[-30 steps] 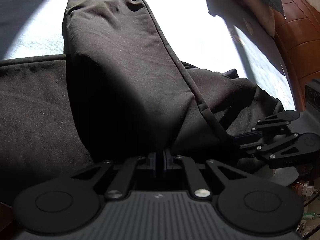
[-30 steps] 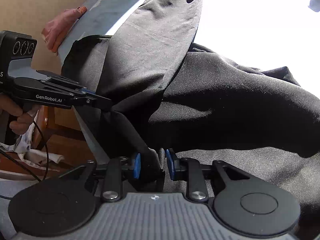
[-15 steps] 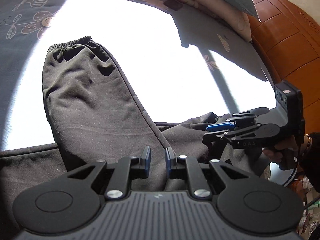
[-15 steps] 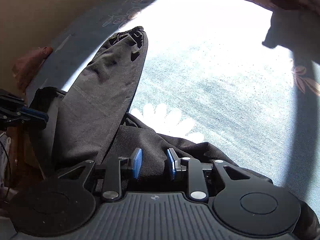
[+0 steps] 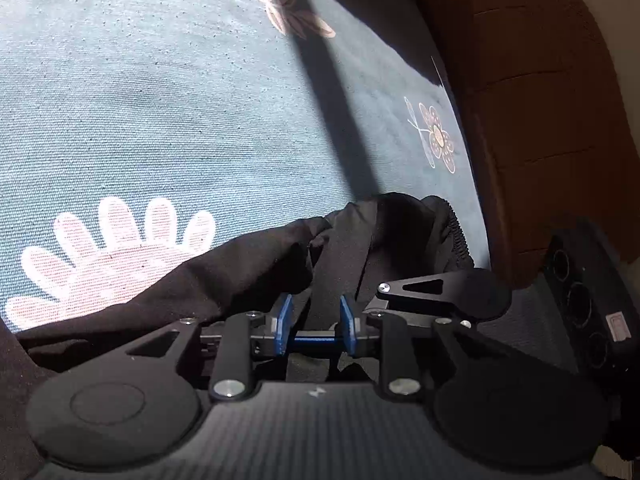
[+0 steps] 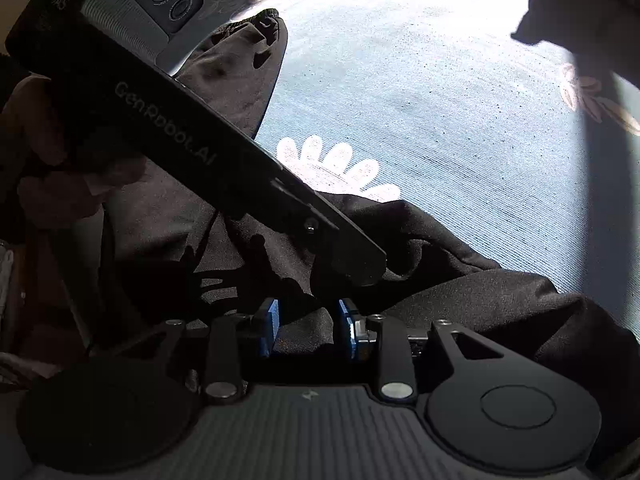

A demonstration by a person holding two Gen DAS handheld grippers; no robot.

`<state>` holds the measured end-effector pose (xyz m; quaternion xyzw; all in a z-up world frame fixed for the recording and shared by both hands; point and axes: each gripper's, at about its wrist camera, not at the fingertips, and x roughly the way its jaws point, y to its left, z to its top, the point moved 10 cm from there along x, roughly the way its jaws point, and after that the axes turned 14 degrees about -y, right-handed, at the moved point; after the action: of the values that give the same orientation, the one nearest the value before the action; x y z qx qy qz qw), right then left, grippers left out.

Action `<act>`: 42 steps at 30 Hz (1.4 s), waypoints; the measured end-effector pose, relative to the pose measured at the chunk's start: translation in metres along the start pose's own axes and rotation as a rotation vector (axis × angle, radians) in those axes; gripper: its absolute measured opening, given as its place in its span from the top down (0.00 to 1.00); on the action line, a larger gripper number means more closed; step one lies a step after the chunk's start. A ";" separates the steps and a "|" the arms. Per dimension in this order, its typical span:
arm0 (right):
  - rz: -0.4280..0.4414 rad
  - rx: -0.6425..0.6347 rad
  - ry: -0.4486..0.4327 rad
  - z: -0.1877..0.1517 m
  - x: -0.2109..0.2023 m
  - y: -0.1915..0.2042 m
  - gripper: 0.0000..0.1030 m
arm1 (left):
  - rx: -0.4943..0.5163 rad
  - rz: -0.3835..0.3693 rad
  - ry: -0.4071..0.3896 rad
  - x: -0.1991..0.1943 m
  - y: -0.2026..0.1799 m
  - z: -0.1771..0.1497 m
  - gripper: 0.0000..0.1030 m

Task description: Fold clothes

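Left wrist view: the left gripper (image 5: 315, 322) fills the foreground, jaws opening, a narrow gap between its blue pads (image 5: 284, 320). Black trousers (image 5: 248, 268) lie bunched just beyond and under them, a fold running up through the gap — the pads do not seem to press it. The right gripper (image 5: 424, 292) crosses close at the right, over the elastic waistband. Past the cloth spreads a blue-grey bedsheet (image 5: 200, 120) printed with pale flowers, sunlit, a shadow band across it. A brown wooden bed frame (image 5: 540, 100) rises at the far right.

In the right wrist view, the right gripper (image 6: 307, 326) also hangs over the trousers (image 6: 480, 300), jaws opening, dark cloth below its gap, seemingly unclamped. The left gripper (image 6: 356, 268) slants in from upper left, a hand (image 6: 52, 184) on its grip. One leg (image 6: 240, 72) stretches away across the sheet (image 6: 440, 120) — cuff at the far end.
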<state>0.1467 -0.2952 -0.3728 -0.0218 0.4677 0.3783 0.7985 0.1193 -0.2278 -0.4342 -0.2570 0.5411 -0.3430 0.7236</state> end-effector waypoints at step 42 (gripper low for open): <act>-0.048 0.127 -0.038 -0.017 -0.036 -0.024 0.64 | 0.189 -0.065 0.062 -0.002 0.011 0.019 0.64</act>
<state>0.1392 -0.3401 -0.3626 0.0249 0.4750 0.3289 0.8158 0.1394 -0.2188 -0.4358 -0.1944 0.5199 -0.4237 0.7158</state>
